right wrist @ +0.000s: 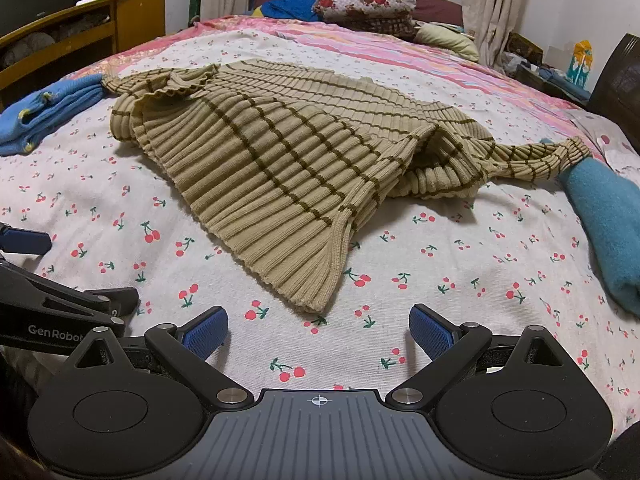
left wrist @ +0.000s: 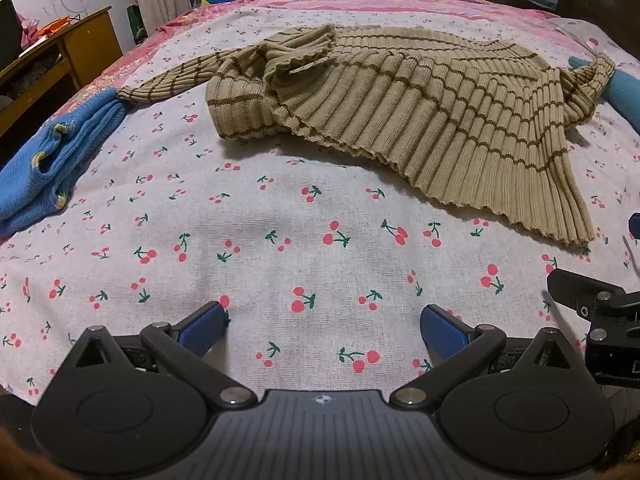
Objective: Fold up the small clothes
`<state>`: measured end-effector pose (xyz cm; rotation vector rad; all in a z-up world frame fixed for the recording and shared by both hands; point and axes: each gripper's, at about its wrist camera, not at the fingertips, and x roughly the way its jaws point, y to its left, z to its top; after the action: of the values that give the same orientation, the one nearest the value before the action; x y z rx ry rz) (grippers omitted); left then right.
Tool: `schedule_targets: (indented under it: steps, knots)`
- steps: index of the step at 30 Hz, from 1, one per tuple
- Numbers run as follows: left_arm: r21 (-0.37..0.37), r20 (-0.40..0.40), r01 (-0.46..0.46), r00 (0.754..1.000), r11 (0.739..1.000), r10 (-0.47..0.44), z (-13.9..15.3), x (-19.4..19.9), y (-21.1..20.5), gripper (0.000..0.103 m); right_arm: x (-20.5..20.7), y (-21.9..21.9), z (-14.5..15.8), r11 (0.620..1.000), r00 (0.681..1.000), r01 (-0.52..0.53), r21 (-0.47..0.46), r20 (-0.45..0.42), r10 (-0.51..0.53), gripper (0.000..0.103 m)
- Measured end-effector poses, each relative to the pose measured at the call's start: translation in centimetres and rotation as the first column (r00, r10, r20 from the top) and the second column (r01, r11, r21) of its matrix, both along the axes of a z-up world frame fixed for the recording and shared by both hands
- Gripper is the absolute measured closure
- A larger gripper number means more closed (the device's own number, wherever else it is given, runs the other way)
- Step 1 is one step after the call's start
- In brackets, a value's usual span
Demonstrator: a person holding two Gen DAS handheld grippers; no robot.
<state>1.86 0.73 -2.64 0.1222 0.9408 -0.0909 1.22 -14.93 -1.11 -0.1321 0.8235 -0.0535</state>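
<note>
A tan ribbed sweater with brown stripes [left wrist: 420, 104] lies crumpled on the cherry-print bed sheet [left wrist: 280, 216], sleeves spread left and right. It also shows in the right wrist view [right wrist: 280, 160], its hem corner near my right gripper. My left gripper [left wrist: 324, 320] is open and empty, hovering over bare sheet in front of the sweater. My right gripper [right wrist: 318, 326] is open and empty, just short of the sweater's near hem corner. The right gripper's body shows at the left wrist view's right edge [left wrist: 592, 304].
A folded light-blue garment [left wrist: 52, 160] lies left of the sweater, under its left sleeve tip. A folded teal garment [right wrist: 604, 220] lies at the right, under the other sleeve end. A wooden desk [right wrist: 80, 32] stands far left. Pillows and folded quilts [right wrist: 364, 4] sit at the bed's far end.
</note>
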Motion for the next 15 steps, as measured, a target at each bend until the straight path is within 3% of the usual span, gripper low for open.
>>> schedule_targets:
  steps: [15]
  knots:
    - [-0.032,0.045,-0.013,0.999,0.999,0.015,1.2,-0.9,0.1,0.000,0.0,0.0,0.0,1.000,1.000,-0.001,0.002,0.000,0.001,0.006]
